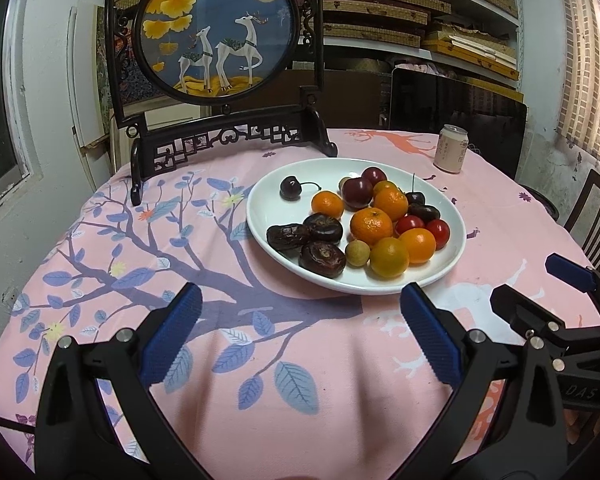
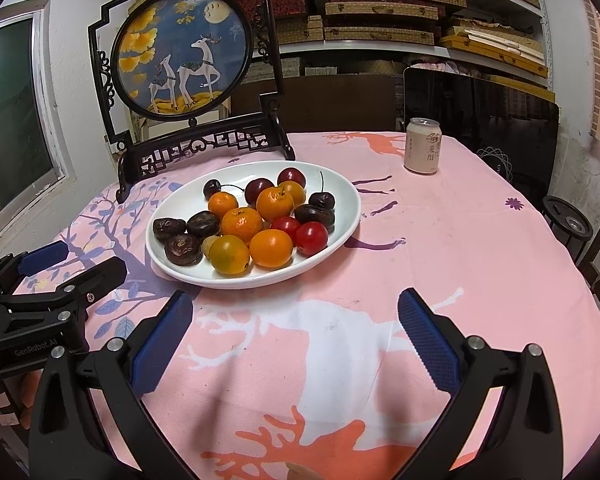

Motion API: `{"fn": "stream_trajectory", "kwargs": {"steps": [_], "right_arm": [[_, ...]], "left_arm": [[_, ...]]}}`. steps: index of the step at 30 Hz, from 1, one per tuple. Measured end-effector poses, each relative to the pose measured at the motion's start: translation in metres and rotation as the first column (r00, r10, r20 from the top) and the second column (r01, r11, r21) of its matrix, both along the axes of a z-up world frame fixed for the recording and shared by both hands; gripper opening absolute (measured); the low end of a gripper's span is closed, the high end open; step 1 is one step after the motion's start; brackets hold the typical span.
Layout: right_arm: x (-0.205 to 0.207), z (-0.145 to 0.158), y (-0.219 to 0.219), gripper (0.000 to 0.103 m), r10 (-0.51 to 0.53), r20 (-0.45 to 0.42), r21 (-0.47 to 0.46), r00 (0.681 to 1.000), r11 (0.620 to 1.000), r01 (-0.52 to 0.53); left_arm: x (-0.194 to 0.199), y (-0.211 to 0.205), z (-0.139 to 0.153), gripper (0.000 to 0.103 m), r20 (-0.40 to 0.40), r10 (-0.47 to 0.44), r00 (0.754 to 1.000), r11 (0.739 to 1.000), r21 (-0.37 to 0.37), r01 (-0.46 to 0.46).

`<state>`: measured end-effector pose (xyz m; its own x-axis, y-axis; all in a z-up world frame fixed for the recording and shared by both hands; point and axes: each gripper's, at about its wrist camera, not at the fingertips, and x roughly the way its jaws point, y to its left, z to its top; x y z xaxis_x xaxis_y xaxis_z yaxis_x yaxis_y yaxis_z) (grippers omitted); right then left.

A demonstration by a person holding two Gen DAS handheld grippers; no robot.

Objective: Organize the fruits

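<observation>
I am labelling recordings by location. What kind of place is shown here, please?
Probably a home room also used for storage: a table with a pink printed cloth carries a plate of fruit, a framed deer screen stands behind, and shelves hold stacked woven boxes.

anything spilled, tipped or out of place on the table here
Nothing stands out. All the fruit sits inside the white plate, the can stands upright beyond it, and the framed deer screen stands straight on the tablecloth.
</observation>
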<state>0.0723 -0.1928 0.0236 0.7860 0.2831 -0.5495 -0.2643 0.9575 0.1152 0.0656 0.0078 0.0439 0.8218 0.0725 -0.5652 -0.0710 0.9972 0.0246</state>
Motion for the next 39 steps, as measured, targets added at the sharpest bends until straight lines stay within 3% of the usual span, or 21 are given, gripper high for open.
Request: {"fn": "stream_trajectory", "kwargs": {"steps": [39], "right_arm": [[-0.0002, 0.0000, 0.0018, 0.102, 0.000, 0.000, -0.002, 1.000, 1.000, 0.000]], "left_arm": [[0.0014, -0.0018, -0.0020, 0.101, -0.011, 0.002, 1.000, 1.000, 0.010, -0.002]]}}
